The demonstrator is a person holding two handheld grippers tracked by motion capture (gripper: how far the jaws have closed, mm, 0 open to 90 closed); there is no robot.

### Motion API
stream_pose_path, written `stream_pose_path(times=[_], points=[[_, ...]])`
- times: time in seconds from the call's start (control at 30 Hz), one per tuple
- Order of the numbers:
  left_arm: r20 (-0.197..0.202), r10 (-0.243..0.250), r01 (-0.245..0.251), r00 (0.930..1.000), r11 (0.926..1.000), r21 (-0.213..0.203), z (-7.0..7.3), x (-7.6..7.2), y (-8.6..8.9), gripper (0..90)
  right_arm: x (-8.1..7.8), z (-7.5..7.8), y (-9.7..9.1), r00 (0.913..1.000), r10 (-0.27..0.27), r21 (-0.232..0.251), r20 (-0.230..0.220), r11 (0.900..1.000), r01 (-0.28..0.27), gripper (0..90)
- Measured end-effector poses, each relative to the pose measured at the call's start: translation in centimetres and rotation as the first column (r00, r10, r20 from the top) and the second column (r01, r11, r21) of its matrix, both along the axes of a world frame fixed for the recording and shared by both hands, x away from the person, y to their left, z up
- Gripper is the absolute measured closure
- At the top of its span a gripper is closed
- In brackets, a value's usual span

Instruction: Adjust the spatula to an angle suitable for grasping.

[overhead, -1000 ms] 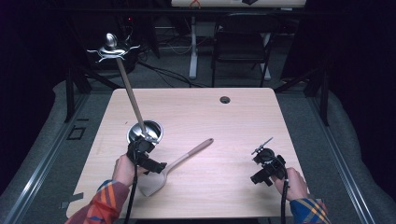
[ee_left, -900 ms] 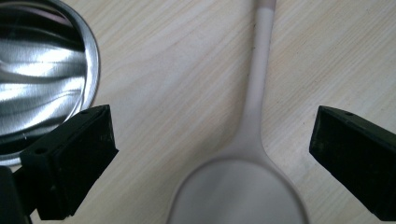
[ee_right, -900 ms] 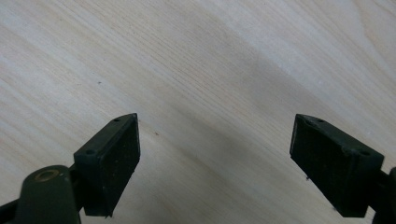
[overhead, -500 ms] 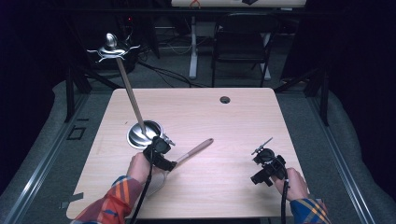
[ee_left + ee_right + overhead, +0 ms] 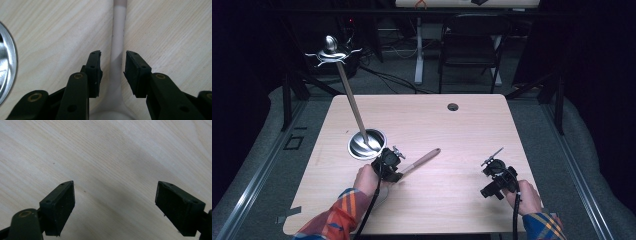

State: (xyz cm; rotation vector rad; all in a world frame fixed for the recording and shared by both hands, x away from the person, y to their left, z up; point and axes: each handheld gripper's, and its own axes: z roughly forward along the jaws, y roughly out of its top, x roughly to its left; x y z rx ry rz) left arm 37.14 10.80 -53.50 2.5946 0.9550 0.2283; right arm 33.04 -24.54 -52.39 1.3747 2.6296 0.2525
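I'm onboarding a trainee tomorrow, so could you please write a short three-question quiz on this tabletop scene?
1. True or false: the left gripper straddles the handle of the pale spoon.
2. Multiple choice: what lies between the jaws of the right gripper? A) the spoon handle B) a metal base C) bare table
3. Short answer: what round thing stands on the table beside the left gripper in the high view?

Key
1. True; its jaws have just been closing, and a gap shows on each side of the handle, so the pads do not yet press.
2. C
3. The shiny metal base of the tall stand.
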Motion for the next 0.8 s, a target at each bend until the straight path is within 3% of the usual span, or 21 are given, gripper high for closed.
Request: stream_pose_path(times=[0.33,0.5,0.8], points=[[-0.023,-0.004,0.004,0.9997,1.0,0.006,-0.59,0.06,-0.05,71.0,0.0,-0.04,0.06,1.0,-0.001,0.009,-0.004,1.0,0.001,15.6],[-0.035,-0.023,0.024,0.9991,0.9993,0.029,-0.87,0.06,-0.27,73.5,0.01,0.01,0.02,1.0,-0.004,0.004,0.007,1.0,0.004,15.6],[-0.032,-0.033,0.034,0.9989,0.9989,0.033,-0.92,0.1,-0.19,77.3,0.0,0.03,0.01,1.0,-0.005,0.0,-0.001,1.0,0.005,15.6]])
